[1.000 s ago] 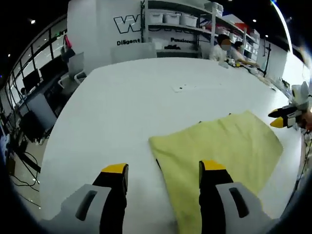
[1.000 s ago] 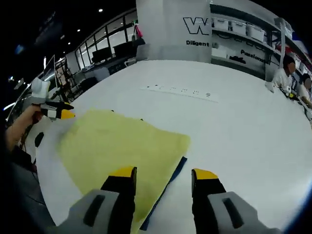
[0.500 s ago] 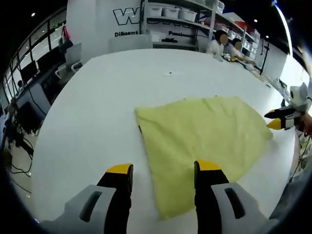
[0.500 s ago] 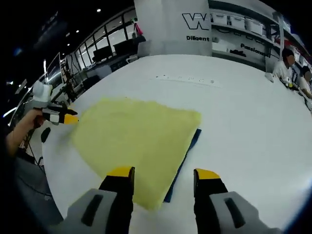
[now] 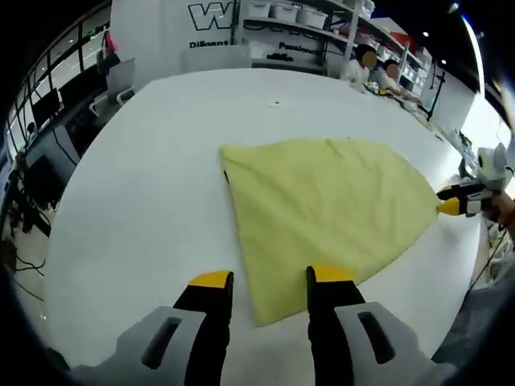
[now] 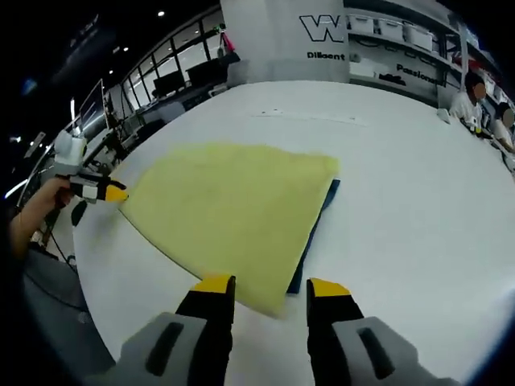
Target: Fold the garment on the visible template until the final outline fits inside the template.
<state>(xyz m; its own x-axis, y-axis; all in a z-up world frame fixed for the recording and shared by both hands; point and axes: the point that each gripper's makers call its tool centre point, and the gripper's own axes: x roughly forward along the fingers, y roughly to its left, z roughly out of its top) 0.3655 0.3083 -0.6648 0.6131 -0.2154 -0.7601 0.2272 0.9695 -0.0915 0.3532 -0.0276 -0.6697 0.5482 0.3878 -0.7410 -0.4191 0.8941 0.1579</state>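
Note:
A yellow garment lies flat on the white table, folded to a pointed outline. A thin dark blue template edge shows along its right side, and as a dark line in the left gripper view. My left gripper is open, and the cloth's near corner lies low between its jaws. My right gripper is open above the opposite near corner. The right gripper also appears at the garment's far right point. A hand holds the left gripper at the garment's left point.
Two people sit at the table's far end, below shelves with white bins. Chairs and desks stand beyond the table's left edge. A wall with large lettering stands behind. A row of small marks lies on the table.
Both pairs of jaws have drawn closer together. Both cameras have shifted, so the garment now sits farther ahead, with a near corner by each pair of jaws.

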